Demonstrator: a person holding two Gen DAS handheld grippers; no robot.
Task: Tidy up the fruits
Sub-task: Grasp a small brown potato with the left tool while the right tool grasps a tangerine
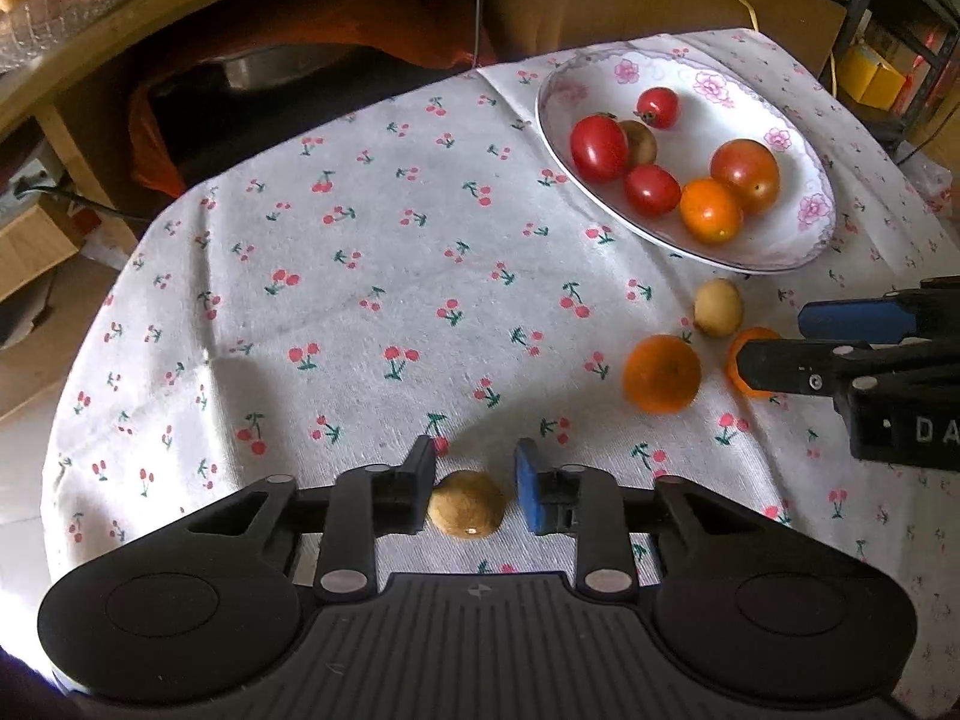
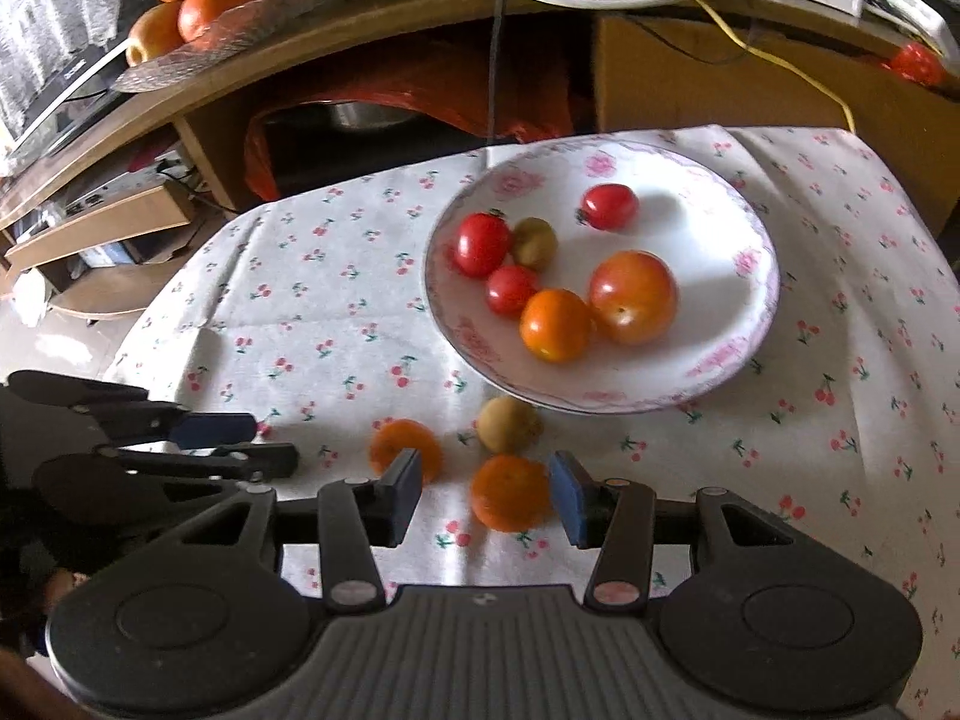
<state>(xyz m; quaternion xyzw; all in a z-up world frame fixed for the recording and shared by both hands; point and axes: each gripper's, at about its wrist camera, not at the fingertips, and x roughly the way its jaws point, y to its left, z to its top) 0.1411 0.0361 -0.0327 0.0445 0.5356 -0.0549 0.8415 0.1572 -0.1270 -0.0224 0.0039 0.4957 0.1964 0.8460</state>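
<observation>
Cherry-print tablecloth (image 1: 360,276): flowered plate (image 2: 750,324) far right, holding tomatoes. Left gripper (image 1: 474,483) released around brown fruit (image 1: 467,511); right gripper (image 2: 486,489) released around near orange (image 2: 510,492), tan fruit (image 2: 509,423) just beyond.

Right gripper (image 2: 485,495): jaws apart, straddling a small orange (image 2: 510,492) on the cherry-print cloth (image 2: 336,324)
Second orange (image 2: 403,451): behind the left finger
Tan fruit (image 2: 509,423): just before the plate
Plate (image 2: 744,324): holds tomatoes and one orange fruit
Left gripper (image 2: 240,441): at left edge
</observation>
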